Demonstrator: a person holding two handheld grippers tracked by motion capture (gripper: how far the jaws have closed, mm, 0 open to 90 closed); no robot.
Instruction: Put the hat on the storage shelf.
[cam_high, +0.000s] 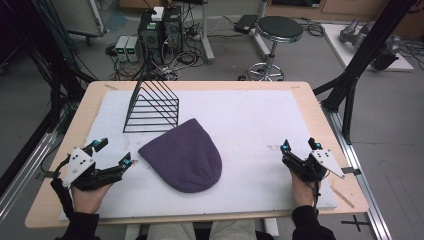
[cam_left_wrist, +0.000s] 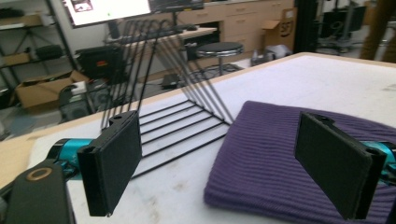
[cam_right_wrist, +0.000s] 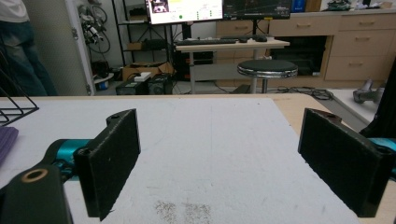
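Covering wooden table (cam_high: 320, 120) — white mat (cam_high: 250, 125), stool (cam_high: 279, 29) beyond

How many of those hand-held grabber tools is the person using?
2. The left gripper is held at the table's near left, beside the purple beanie; the right gripper is at the near right. Both have jaws apart.

beanie (cam_high: 186, 156): purple, ribbed knit
wire rack (cam_high: 152, 107): black
mat (cam_high: 250, 120): white
table (cam_high: 310, 107): light wood
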